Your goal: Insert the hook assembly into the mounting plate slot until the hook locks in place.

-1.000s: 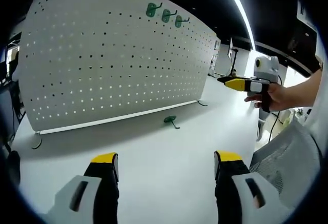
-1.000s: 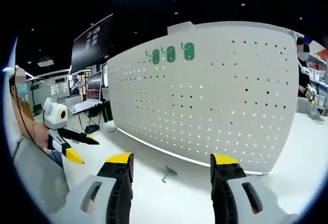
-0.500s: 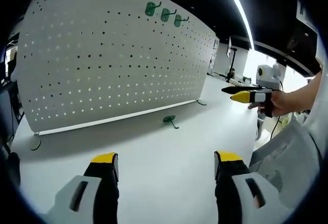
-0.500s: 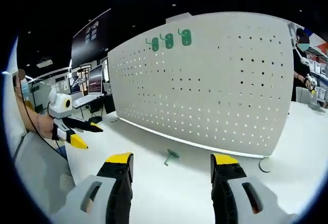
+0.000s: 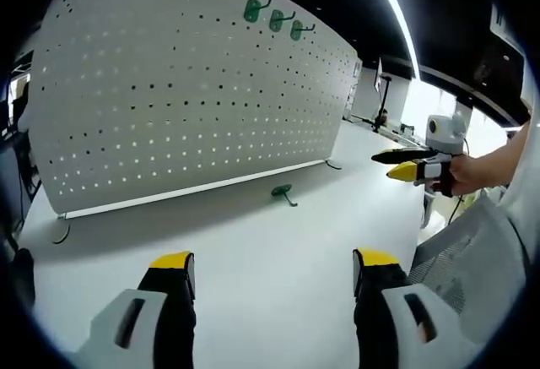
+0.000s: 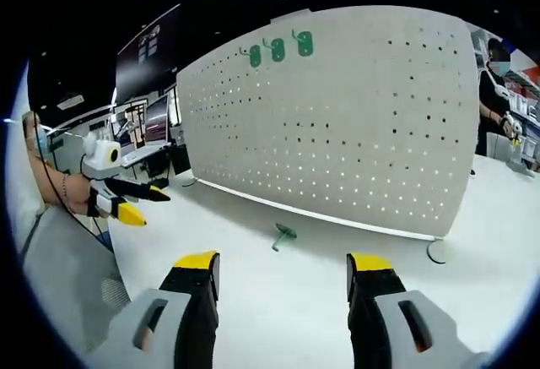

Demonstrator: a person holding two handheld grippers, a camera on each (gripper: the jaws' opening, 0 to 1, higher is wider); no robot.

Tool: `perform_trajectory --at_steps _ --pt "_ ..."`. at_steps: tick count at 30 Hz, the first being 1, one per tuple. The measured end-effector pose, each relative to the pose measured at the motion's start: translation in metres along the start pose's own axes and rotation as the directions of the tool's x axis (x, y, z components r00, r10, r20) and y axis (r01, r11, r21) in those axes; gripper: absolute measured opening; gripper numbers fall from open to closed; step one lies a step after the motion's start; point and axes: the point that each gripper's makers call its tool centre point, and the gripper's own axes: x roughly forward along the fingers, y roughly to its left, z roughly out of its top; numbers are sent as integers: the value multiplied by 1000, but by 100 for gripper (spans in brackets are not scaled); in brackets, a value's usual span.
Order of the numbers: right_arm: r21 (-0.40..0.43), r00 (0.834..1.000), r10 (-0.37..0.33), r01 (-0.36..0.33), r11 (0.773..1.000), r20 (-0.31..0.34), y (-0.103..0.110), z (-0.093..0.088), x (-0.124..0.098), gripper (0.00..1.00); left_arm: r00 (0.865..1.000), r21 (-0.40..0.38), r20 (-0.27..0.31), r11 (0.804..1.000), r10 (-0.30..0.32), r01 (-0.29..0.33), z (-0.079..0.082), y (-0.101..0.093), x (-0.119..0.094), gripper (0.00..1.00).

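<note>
The left gripper (image 5: 270, 269) is held low with jaws apart and empty. A green hook (image 5: 283, 192), round-based with a short prong, lies loose on the table (image 5: 253, 251) near the pegboard's (image 5: 186, 90) lower edge, uninserted. The right gripper (image 6: 283, 272) is likewise parted, presumably readied for pickup.
</note>
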Motion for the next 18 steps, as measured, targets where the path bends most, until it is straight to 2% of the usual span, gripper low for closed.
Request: perform_trajectory --at_steps 18 --pt "27 998 -22 24 999 -55 -2 -22 -6 58 1000 -4 -8 1000 -8 8 -2 0 2 78"
